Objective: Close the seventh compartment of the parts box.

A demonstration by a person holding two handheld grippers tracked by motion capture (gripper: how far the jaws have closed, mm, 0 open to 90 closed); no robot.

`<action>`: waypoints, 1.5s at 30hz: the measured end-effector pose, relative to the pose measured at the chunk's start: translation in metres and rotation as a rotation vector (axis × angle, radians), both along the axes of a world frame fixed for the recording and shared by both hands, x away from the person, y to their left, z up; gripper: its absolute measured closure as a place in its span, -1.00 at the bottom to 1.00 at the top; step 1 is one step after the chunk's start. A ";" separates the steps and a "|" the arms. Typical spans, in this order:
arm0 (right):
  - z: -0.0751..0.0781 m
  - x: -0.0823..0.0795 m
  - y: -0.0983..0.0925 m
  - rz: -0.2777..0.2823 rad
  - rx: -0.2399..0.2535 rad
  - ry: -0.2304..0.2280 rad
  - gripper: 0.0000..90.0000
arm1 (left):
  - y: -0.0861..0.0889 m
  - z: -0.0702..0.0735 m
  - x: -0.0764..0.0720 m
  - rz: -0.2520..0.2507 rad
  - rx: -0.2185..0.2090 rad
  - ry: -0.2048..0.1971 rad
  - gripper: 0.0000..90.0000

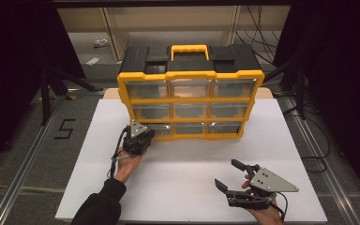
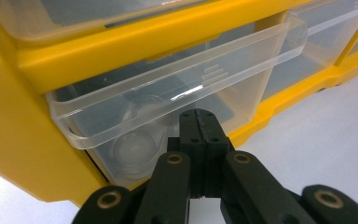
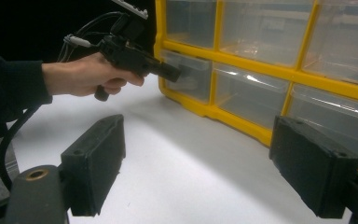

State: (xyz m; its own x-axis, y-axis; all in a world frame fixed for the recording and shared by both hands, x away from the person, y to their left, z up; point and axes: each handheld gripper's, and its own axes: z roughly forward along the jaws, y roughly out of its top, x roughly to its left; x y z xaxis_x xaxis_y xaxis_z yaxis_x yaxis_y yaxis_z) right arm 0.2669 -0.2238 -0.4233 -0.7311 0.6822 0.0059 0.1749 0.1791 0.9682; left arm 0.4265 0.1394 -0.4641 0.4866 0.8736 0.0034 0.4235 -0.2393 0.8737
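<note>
A yellow and black organizer (image 1: 191, 75) with several clear drawers stands at the back of the white tabletop (image 1: 178, 183). My left gripper (image 1: 151, 135) is at its bottom-left drawer (image 1: 161, 130). In the left gripper view the jaws (image 2: 199, 116) are pressed together with nothing between them, their tip against the drawer's clear front (image 2: 168, 88) just under its lip. The drawer sticks out slightly, and a clear round piece (image 2: 133, 149) lies inside. My right gripper (image 1: 226, 172) rests open near the front right, pointing toward the organizer (image 3: 261, 70). It also sees the left gripper (image 3: 177, 73).
The organizer has a yellow carry handle (image 1: 190, 49) on top. White tabletop spreads between the two grippers and the front edge. A metal rail (image 1: 23, 154) runs along the table's left side and cables (image 1: 309, 140) lie on its right.
</note>
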 end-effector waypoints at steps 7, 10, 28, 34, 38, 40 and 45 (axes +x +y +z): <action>0.000 0.000 0.000 -0.001 -0.002 0.000 -0.57 | -0.001 0.000 0.003 0.002 -0.002 -0.003 1.00; 0.000 0.000 0.000 -0.002 -0.002 0.000 -0.57 | -0.001 0.000 0.005 0.002 -0.003 -0.006 1.00; 0.000 0.000 0.000 -0.001 -0.002 0.000 -0.57 | 0.000 -0.001 0.009 0.005 -0.007 -0.010 1.00; 0.000 0.000 0.000 -0.001 -0.002 0.000 -0.57 | 0.000 -0.001 0.010 0.003 -0.008 -0.012 0.99; 0.000 0.000 0.000 0.000 -0.002 -0.001 -0.57 | 0.001 -0.001 0.009 -0.006 -0.022 -0.005 0.92; 0.000 0.000 0.000 -0.001 -0.003 0.000 -0.57 | 0.000 -0.001 0.008 -0.018 -0.025 0.002 0.77; 0.000 0.000 0.000 -0.003 -0.003 -0.001 -0.57 | -0.003 0.002 0.005 -0.043 -0.036 0.026 0.55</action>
State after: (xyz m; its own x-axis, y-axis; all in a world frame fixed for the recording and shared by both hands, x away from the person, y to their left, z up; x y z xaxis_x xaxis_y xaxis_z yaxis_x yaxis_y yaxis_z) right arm 0.2671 -0.2242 -0.4233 -0.7290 0.6845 0.0026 0.1743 0.1819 0.9678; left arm 0.4318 0.1368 -0.4625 0.5231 0.8513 -0.0410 0.4364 -0.2262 0.8708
